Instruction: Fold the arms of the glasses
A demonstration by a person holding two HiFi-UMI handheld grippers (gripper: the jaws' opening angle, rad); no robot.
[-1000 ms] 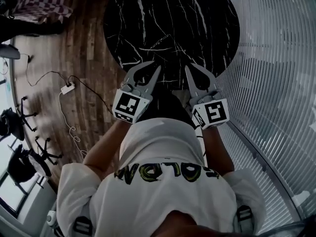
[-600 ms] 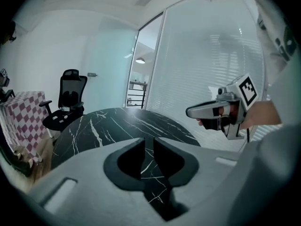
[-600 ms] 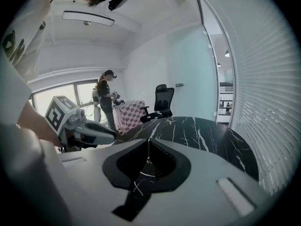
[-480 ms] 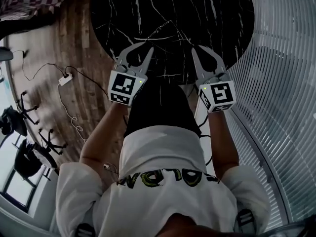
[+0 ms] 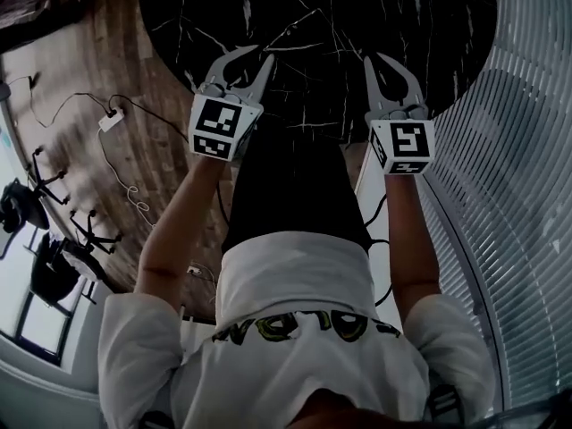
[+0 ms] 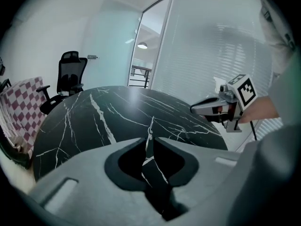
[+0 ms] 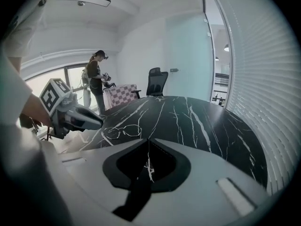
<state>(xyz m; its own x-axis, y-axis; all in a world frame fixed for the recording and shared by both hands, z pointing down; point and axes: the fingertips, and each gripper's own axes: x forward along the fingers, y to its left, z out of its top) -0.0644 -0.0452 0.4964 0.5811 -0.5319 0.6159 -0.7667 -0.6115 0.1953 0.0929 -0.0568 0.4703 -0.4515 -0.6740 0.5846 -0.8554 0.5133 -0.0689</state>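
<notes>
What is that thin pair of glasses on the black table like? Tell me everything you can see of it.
The glasses are a slim pair with a pale, wire-thin frame, two rounded lenses that look clear, and a small bridge joining them. They appear to lie flat on the black, white-veined table, toward the person's side of it, and nothing but the tabletop touches them. The arms are too fine to tell whether they are open or folded.
</notes>
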